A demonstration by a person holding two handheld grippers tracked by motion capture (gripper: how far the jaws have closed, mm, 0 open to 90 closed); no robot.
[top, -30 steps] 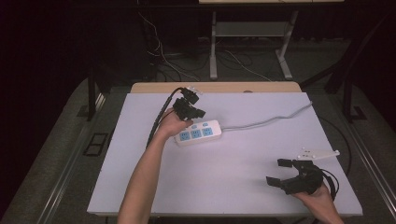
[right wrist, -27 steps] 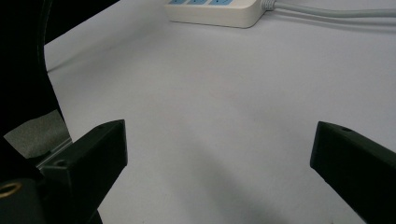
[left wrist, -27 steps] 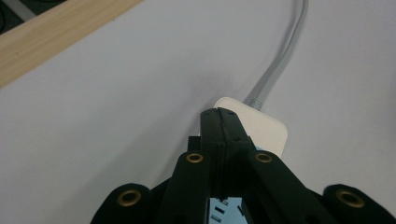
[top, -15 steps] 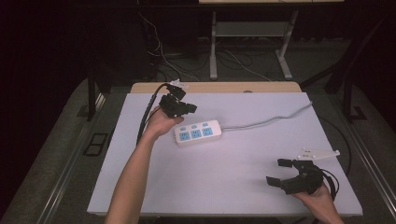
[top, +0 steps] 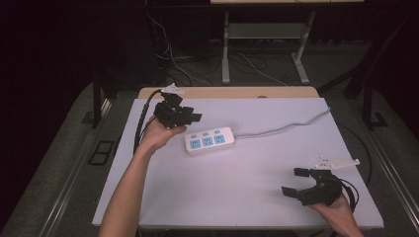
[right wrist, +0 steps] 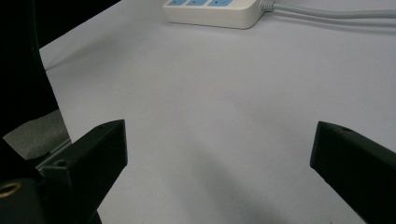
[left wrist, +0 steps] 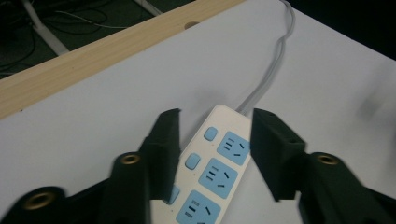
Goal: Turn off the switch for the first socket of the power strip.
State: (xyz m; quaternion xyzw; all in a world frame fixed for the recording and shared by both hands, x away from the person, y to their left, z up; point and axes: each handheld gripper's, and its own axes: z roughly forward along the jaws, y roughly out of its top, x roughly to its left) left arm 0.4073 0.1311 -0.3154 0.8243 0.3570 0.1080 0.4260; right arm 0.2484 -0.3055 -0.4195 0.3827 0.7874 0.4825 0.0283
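Observation:
A white power strip (top: pixel 210 140) with blue sockets lies on the white table (top: pixel 247 187), its grey cord (top: pixel 286 127) running off to the right. My left gripper (top: pixel 190 116) hovers just left of and above it, near the back left corner. In the left gripper view its jaws have just been opening and stand apart (left wrist: pixel 215 116) with nothing between them; the strip (left wrist: pixel 219 172) lies below, seen through the gap. My right gripper (top: pixel 292 181) rests open near the front right corner. In the right gripper view (right wrist: pixel 217 149) bare table shows between its jaws, with the strip (right wrist: pixel 212 11) far ahead.
A wooden rail (top: pixel 227 92) runs along the table's back edge. Behind it are floor cables and a metal desk frame (top: pixel 227 54). A black cable (top: pixel 141 123) trails from the left gripper over the table's left edge.
My left hand has lifted and drawn back to the left, away from the power strip, and its jaws have come apart. The right gripper has stayed where it was.

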